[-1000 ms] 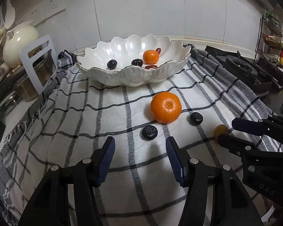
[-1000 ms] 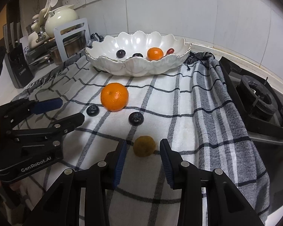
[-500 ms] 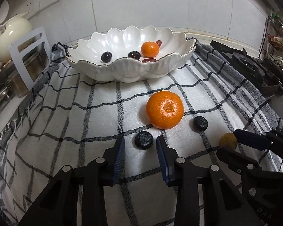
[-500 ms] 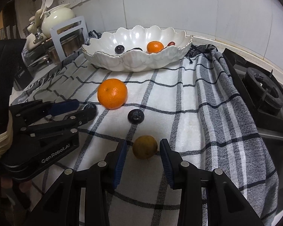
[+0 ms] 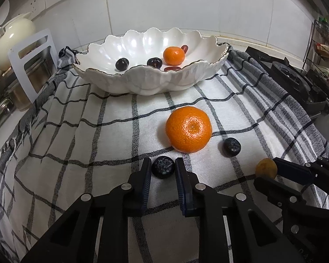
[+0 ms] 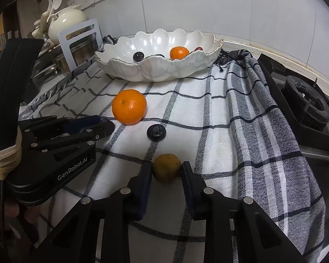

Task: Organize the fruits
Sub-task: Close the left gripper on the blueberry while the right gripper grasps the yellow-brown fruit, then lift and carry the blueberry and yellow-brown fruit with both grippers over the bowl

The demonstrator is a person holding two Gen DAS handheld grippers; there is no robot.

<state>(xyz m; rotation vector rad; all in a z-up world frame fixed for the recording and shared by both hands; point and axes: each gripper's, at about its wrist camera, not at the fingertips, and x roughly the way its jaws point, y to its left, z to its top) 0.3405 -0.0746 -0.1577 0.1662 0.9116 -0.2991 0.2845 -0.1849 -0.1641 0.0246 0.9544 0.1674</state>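
Fruits: five sit loose on the checked cloth (image 5: 111, 131) or in a claw, and several already lie in the scalloped white bowl (image 5: 142, 81) at the back of the bench.
Left claw (image 5: 163, 168): closed on a dark blueberry (image 5: 163, 167), one pad touching each side; the berry rests on the cloth.
Right claw (image 6: 166, 169): its jaws have just been closing around the small yellow-brown fruit (image 6: 166, 167), and both pads now touch its sides; the fruit rests on the cloth.
Loose fruit: a large mandarin (image 5: 188, 129) just beyond the left claw, and a second blueberry (image 5: 231, 146) between the two claws.
Step in hand: judged to be securing both grips before carrying to the bowl.
Grip advice: both fruits are round and soft, so squeeze only enough to stop rolling; keep each pad centred on the widest part.
Lift advice: rise straight up first, so the cloth does not drag and the mandarin is not nudged.
Carry advice: the two claws are near each other, so move one ahead of the other.
Release advice: lower over the rim and open low inside the bowl, away from the small mandarin (image 5: 174, 55) there.
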